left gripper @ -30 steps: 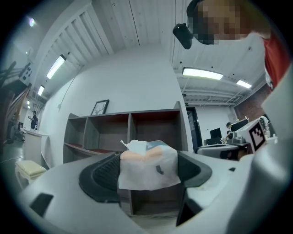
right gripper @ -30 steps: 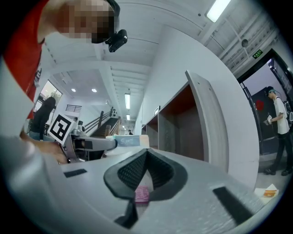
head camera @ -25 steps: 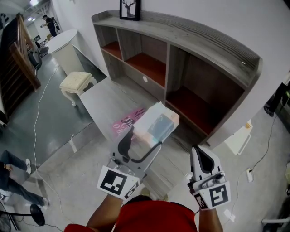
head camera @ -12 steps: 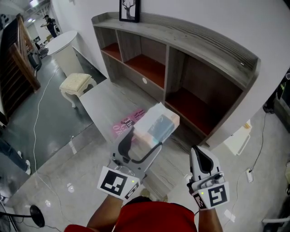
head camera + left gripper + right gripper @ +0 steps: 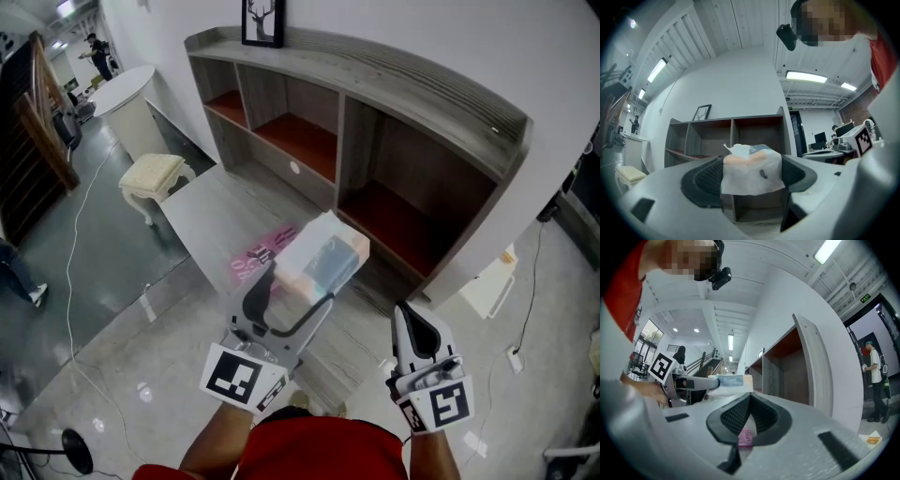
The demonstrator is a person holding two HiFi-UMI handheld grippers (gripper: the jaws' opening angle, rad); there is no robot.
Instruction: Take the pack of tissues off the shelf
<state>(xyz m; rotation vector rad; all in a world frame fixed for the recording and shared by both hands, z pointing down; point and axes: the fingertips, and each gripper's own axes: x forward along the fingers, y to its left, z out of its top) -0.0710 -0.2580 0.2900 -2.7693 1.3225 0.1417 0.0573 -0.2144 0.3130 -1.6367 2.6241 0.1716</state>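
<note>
The pack of tissues [image 5: 323,258], clear wrap with white, peach and blue print, hangs in the air in front of the grey shelf unit [image 5: 422,103], clear of its compartments. My left gripper [image 5: 295,286] is shut on its near end. In the left gripper view the pack [image 5: 751,171] fills the gap between the two black pads [image 5: 705,180], with the shelf [image 5: 684,136] behind it. My right gripper [image 5: 417,323] hangs lower right, shut with nothing in it. In the right gripper view its jaws [image 5: 750,401] meet at the tips, and the held pack [image 5: 729,380] shows to the left.
The shelf's compartments have red-brown floors and look bare. A framed picture [image 5: 262,21] stands on top. Below the pack lies a low grey tabletop [image 5: 211,211] with a pink sheet [image 5: 261,255]. A cream stool [image 5: 150,173], a white round table [image 5: 127,89] and floor cables are at left.
Both grippers and the pack stay where they were. The head view has shifted slightly, and a person's legs at the left edge have moved farther off.
</note>
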